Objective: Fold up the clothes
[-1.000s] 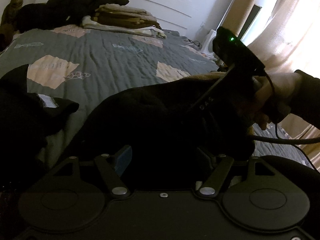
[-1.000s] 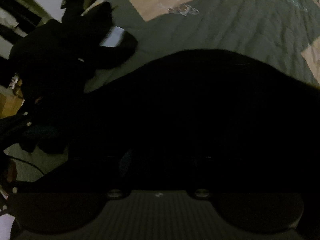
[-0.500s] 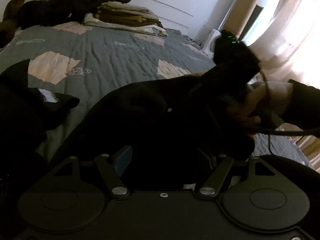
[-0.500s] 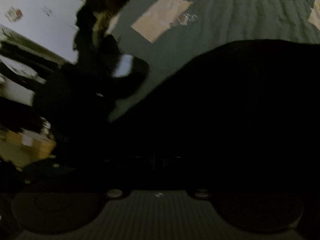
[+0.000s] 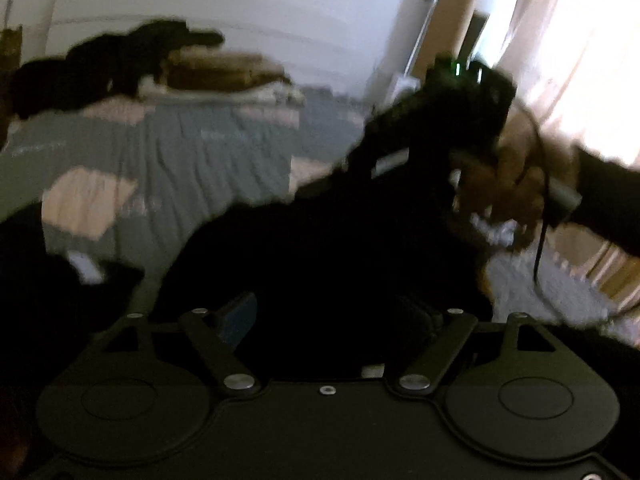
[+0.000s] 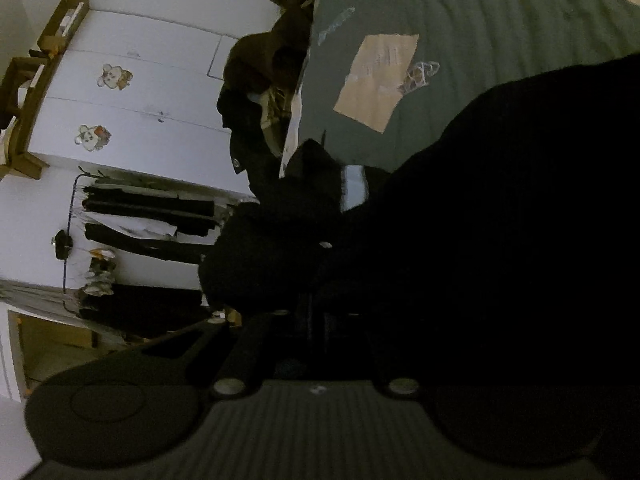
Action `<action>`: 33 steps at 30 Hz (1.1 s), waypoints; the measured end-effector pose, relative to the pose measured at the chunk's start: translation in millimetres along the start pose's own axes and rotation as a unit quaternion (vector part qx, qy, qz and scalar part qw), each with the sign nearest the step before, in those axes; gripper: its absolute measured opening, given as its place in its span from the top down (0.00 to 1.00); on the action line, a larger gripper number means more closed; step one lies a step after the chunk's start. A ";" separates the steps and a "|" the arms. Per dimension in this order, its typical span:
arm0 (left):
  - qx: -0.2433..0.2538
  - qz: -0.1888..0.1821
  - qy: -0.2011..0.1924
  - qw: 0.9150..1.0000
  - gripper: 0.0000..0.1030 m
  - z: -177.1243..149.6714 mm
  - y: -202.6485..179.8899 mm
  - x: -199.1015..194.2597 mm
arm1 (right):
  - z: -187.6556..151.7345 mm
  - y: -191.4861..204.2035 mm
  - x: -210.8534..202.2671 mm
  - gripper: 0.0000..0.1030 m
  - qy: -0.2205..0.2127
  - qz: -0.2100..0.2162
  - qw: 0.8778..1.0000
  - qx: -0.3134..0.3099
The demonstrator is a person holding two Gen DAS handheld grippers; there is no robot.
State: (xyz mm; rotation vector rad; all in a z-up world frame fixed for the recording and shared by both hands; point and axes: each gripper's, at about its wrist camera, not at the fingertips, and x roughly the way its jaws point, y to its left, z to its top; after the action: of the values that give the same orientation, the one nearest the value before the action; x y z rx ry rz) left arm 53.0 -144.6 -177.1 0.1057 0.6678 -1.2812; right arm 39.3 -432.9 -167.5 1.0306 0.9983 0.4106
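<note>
A black garment (image 5: 320, 248) lies heaped on the grey-green quilt (image 5: 200, 152) and fills the near half of both views (image 6: 500, 200). My left gripper (image 5: 330, 316) is low over its near edge. The jaws are opening wide, the cloth lies between them, and the blue pad (image 5: 240, 314) stands clear of it. My right gripper (image 6: 320, 316) is shut, and its dark fingers are lost against the cloth. In the left wrist view a person's hand (image 5: 508, 184) holds that gripper up at the right, with the garment rising in a peak to its tips.
A second black garment with a white label (image 6: 312, 184) lies at the bed's left edge. Folded clothes (image 5: 224, 72) and a dark heap (image 5: 120, 56) sit at the far end. A white wardrobe (image 6: 140, 100) and a clothes rack (image 6: 140, 220) stand left; bright curtains (image 5: 580, 60) hang right.
My right gripper has shut, rolled and risen, so its view now tilts towards the wardrobe. The garment's right side has come up with it. My left gripper has lifted slightly.
</note>
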 end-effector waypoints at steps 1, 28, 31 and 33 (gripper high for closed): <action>0.000 -0.001 -0.008 1.000 0.20 4.5 -0.1 1.3 | 0.5 2.7 -2.5 0.95 -0.002 -0.001 1.000 -0.004; -0.025 0.025 0.077 0.996 0.58 -11.3 23.3 28.6 | -2.1 -19.0 -2.8 0.95 -0.059 0.040 0.996 0.057; 0.028 0.055 0.085 0.994 0.28 -10.0 9.4 32.2 | -1.1 -12.3 -1.3 0.95 -0.058 0.032 0.997 0.036; 0.039 0.052 0.096 0.993 0.28 -13.5 6.8 36.2 | 1.1 -8.6 -4.0 0.95 -0.060 0.022 0.998 0.022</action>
State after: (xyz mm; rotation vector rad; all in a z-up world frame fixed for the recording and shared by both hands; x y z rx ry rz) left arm 58.4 -167.4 -208.6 0.3269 0.7658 -1.2050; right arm 36.8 -440.4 -172.8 1.1065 0.8811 0.3600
